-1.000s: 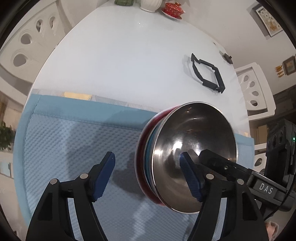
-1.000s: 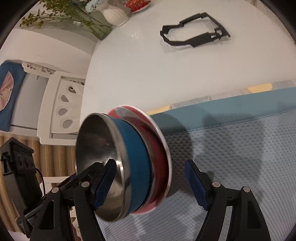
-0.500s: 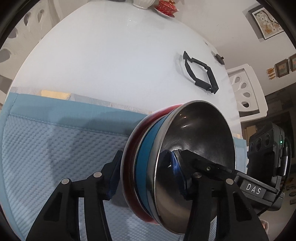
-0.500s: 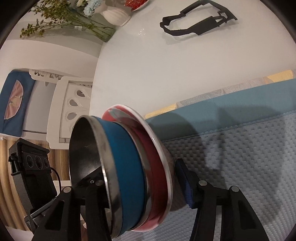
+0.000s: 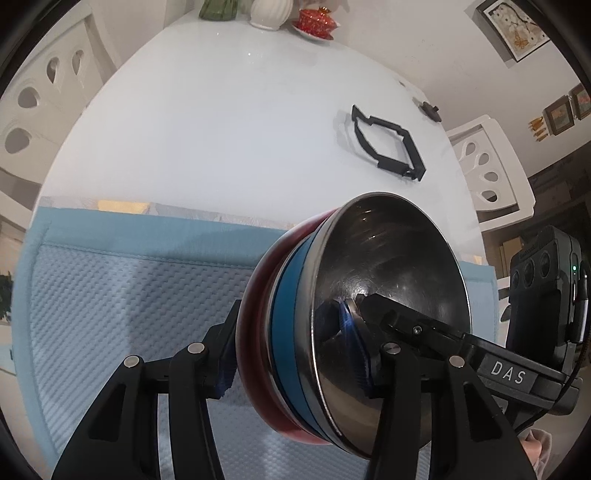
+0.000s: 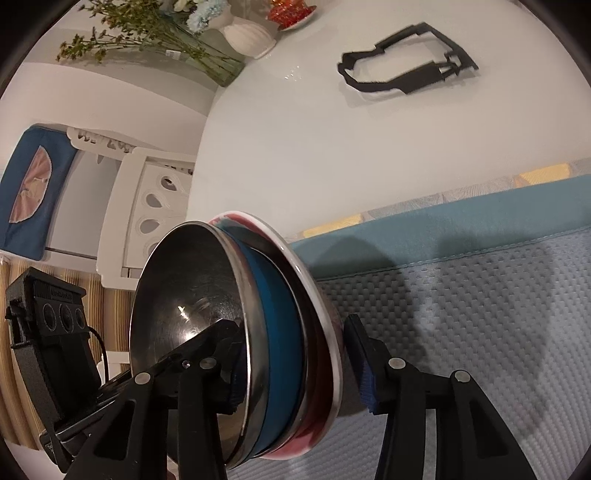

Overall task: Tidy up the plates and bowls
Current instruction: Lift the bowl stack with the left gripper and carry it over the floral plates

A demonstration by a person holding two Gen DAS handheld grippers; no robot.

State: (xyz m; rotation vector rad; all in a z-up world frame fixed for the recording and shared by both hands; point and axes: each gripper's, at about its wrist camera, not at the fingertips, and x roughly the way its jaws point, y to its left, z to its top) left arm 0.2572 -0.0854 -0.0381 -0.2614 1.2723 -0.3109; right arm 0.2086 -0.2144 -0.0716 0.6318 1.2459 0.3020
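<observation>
A home dining room: a glossy white oval table (image 5: 229, 122) ringed by white chairs with teardrop cut-outs (image 6: 155, 206), a white vase (image 6: 249, 35) of flowers, a red lidded tea bowl on a saucer (image 5: 316, 22), framed pictures (image 5: 511, 27) on the wall, and a blue quilted mat (image 5: 122, 295) across the near end.

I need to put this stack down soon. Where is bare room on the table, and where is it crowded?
Free: the blue mat left of the stack, and the white tabletop between the mat's far edge and the black frame. Crowded: the far end, with white vase and red dish.
</observation>
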